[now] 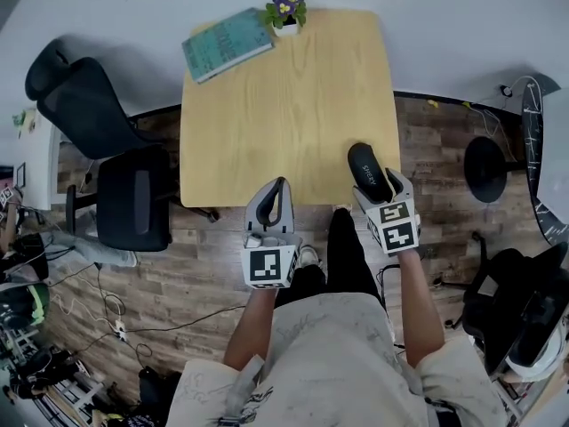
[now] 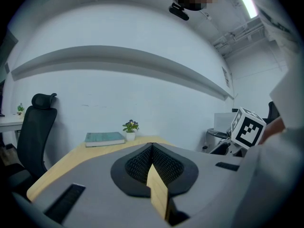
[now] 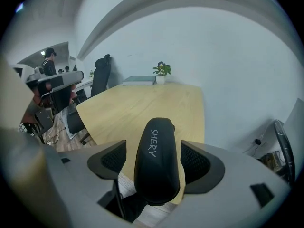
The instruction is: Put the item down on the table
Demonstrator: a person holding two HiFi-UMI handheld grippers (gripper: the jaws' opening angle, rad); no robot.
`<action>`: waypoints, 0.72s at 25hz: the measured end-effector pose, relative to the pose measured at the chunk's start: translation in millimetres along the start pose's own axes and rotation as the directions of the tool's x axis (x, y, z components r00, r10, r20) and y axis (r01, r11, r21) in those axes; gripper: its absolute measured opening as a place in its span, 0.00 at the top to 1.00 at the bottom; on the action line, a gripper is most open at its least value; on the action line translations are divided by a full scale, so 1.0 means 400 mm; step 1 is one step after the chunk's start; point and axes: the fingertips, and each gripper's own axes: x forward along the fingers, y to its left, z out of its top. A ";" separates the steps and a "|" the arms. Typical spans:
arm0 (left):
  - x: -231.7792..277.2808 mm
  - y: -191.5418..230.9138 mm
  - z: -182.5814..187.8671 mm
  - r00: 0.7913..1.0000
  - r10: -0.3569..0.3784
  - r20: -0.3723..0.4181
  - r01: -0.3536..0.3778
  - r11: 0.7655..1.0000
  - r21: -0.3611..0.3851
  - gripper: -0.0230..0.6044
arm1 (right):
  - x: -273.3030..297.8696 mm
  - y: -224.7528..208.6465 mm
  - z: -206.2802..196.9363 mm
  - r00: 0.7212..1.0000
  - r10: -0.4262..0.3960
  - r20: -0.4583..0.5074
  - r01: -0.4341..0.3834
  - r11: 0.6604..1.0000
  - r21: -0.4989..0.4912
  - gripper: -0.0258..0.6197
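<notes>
right gripper [image 3: 155, 161] open, pads clear of black SHERY case [image 1: 368, 171] between them | case at worktop [image 1: 284, 105] near-right edge | left gripper [image 2: 152, 148] closed, empty

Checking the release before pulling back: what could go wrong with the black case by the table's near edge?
The black oval case lies close to the light wooden table's near edge, so it may slip off. The right gripper's open jaws flank it closely, so withdrawing crookedly could drag it.
</notes>
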 end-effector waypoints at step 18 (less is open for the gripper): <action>-0.147 0.039 0.178 0.995 -0.002 0.102 -0.003 0.999 0.044 0.95 | -0.239 0.054 0.170 0.961 -0.105 0.258 0.108 0.994 0.004 0.42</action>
